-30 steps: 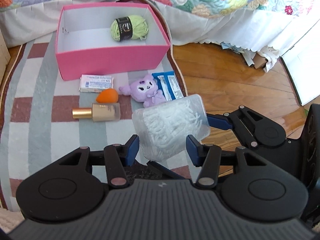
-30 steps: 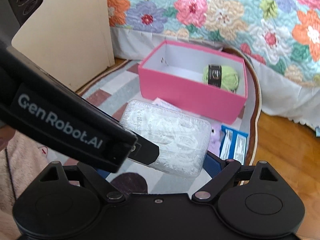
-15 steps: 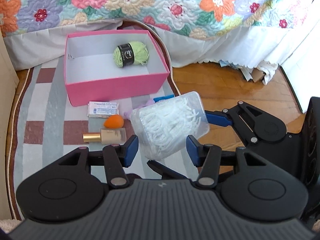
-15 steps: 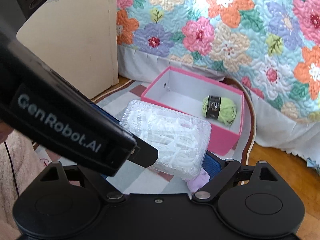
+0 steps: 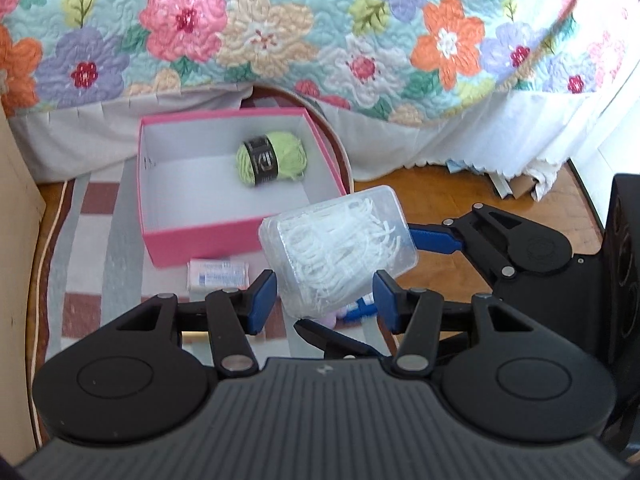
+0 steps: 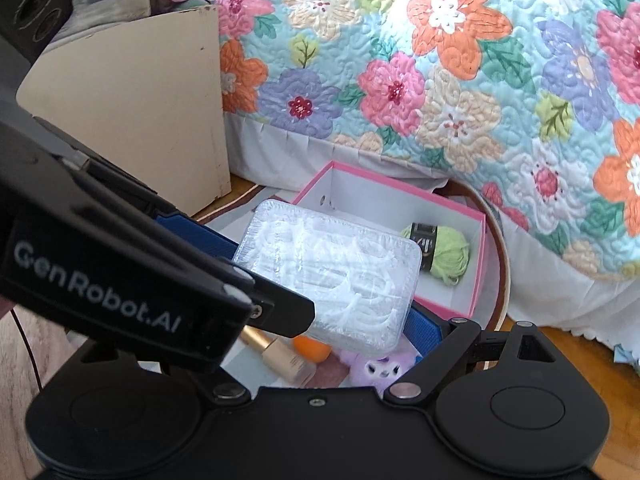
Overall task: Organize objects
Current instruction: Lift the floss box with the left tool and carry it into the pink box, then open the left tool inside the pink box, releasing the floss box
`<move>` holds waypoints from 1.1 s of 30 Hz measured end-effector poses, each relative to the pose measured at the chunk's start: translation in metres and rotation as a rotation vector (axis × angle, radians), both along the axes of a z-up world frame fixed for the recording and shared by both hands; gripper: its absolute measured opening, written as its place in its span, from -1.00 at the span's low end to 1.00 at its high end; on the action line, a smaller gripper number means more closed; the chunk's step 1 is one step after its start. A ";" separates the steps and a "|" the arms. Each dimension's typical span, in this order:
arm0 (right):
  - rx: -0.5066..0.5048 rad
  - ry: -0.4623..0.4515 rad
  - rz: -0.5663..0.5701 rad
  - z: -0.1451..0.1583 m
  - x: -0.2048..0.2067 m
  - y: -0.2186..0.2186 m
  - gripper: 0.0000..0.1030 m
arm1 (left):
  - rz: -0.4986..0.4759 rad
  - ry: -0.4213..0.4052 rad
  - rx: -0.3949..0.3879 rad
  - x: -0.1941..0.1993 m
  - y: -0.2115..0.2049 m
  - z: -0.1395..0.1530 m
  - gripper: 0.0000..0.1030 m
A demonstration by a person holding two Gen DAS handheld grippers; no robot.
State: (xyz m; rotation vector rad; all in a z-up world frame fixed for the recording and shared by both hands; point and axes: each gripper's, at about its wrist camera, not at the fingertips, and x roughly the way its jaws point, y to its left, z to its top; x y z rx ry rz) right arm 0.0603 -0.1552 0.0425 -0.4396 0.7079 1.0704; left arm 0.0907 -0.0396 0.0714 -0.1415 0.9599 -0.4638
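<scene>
Plush toy (image 6: 380, 368) half hidden under clear box (image 6: 332, 276)

The clear plastic box (image 5: 338, 250) is glossy and see-through, packed with white plastic picks. The pink box (image 5: 200, 242) looks like matt cardboard, white and smooth inside, and holds a fuzzy green ball of yarn (image 5: 272, 159) with a shiny black paper band. The quilt (image 5: 320, 28) is stitched, puckered cloth. The floor (image 5: 448, 188) is polished, glossy wood; the rug (image 5: 80, 248) is flat woven cloth. Each gripper is matt black plastic with metal pins and ribbed blue pads (image 5: 262, 300).
</scene>
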 end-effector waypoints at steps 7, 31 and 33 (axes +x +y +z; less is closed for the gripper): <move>-0.047 0.045 -0.007 0.004 0.061 0.031 0.79 | 0.011 0.014 -0.038 0.064 -0.001 -0.004 -0.02; -0.137 0.359 -0.116 -0.163 0.202 0.118 0.77 | 0.101 0.335 -0.128 0.239 0.004 -0.193 0.03; -0.159 0.357 -0.111 -0.168 0.205 0.125 0.73 | 0.122 0.365 -0.131 0.244 0.005 -0.207 0.03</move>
